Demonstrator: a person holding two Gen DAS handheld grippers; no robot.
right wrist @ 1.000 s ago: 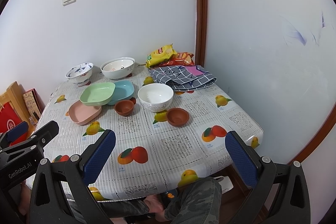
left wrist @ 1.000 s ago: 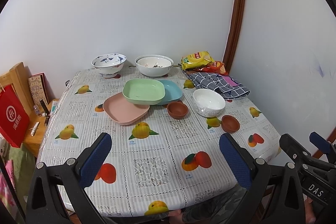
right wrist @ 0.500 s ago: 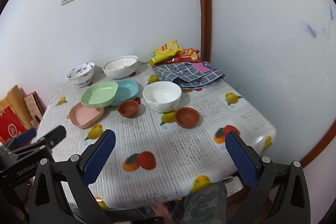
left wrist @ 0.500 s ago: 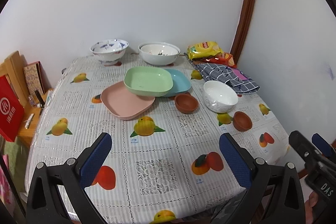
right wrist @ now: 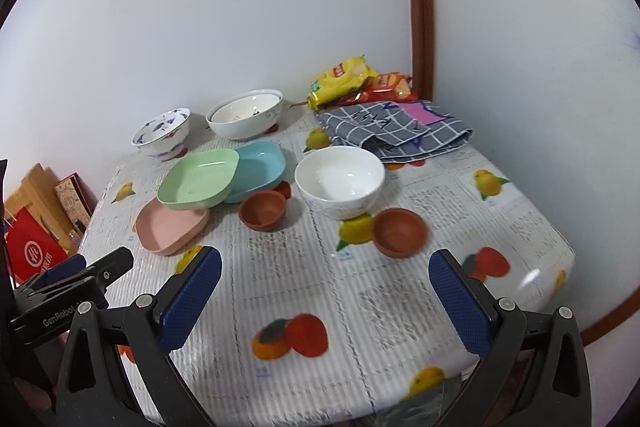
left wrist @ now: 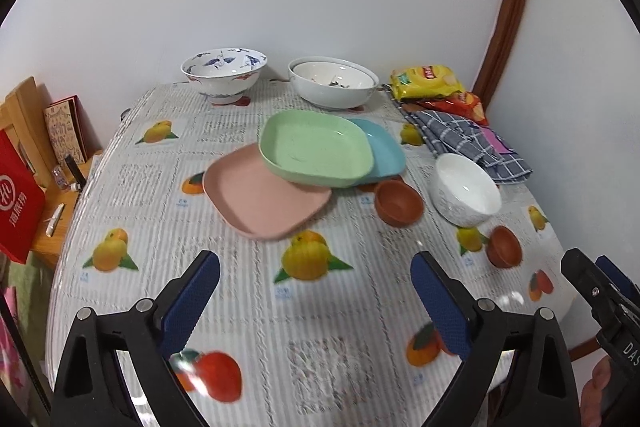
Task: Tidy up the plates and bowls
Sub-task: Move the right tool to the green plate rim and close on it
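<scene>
Both grippers poised above the near edge of the bench (left wrist: 168, 227), angled down toward the crockery, nothing yet touched. Left gripper (left wrist: 316, 303) with fingers spread wide and just beginning to close, only the fruit-print tablecloth between them. Right gripper (right wrist: 326, 301) likewise wide apart and empty.

Mid-bench, three square plastic plates overlapped like shingles: green plate (left wrist: 316, 149) uppermost, resting partly on the pink plate (left wrist: 264, 201) toward the near left and partly on the blue plate (left wrist: 386, 157) to its right. A loose pile rather than a stack, so probably the first thing needing squaring up. Just beside the blue plate, a small brown clay bowl (left wrist: 398, 203); further right a white bowl (left wrist: 466, 189); nearer the bench edge a second brown clay bowl (left wrist: 504, 247), apart from the first. Against the back wall, a blue-patterned bowl (left wrist: 224, 75) and a wide white serving bowl (left wrist: 334, 83), side by side, each on its own foot.

Far right corner taken up by a checked cloth (right wrist: 394, 131) and snack packets (right wrist: 344, 79), clear of the dishes.

Judged as the approach stage: sorting not begun, like pieces still scattered. Left side nearest the plates, right side nearest the white and brown bowls, hence a likely split of work.
</scene>
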